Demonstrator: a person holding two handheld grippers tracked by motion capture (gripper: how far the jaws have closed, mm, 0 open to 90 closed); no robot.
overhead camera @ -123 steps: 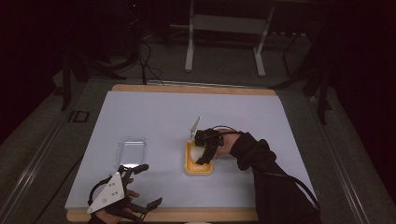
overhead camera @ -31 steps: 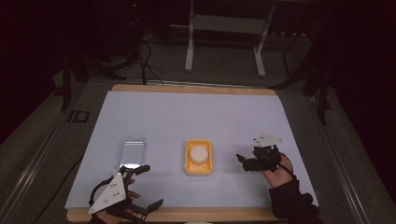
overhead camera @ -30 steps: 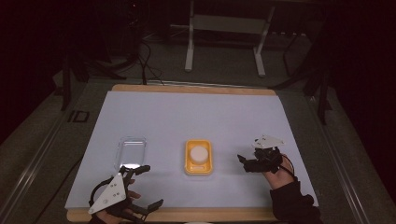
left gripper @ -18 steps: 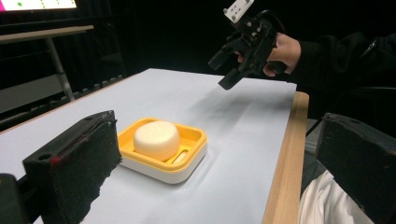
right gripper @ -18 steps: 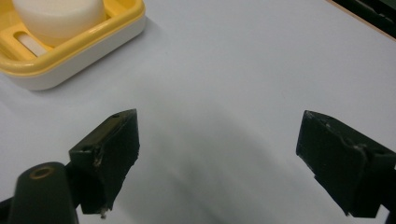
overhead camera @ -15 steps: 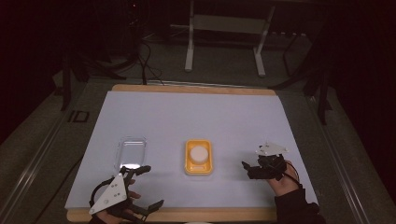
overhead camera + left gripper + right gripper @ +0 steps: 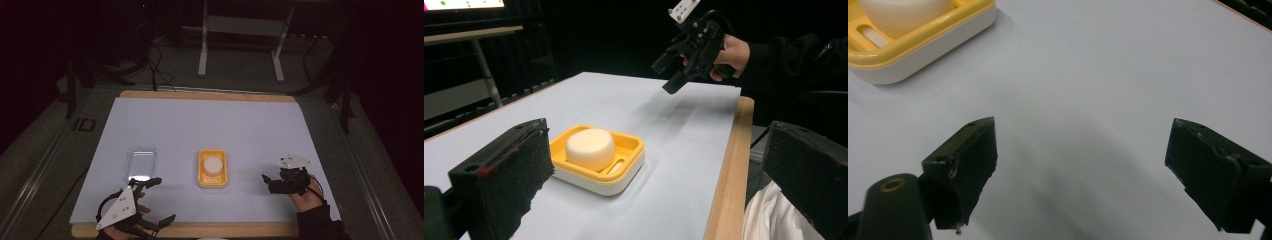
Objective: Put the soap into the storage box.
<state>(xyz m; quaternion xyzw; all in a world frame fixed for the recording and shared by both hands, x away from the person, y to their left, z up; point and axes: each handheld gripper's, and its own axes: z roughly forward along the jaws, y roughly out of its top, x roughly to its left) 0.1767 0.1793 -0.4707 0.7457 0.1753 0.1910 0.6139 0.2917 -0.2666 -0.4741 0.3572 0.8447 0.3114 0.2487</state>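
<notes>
The yellow soap dish (image 7: pixel 213 168) sat on the white table (image 7: pixel 210 125) with the white soap bar (image 7: pixel 213 164) in it. The right gripper (image 7: pixel 272 183) had its jaws wide apart, empty, the dish ahead and left of them. The left gripper (image 7: pixel 156 200) likewise stood wide open holding nothing, the dish between and beyond its jaws, a clear lid (image 7: pixel 140 163) just ahead

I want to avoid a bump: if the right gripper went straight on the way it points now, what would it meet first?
Probably the yellow soap dish holding the white soap. The right gripper is open and empty, with bare table between; the dish sits slightly off to one side, so it might just pass.
</notes>
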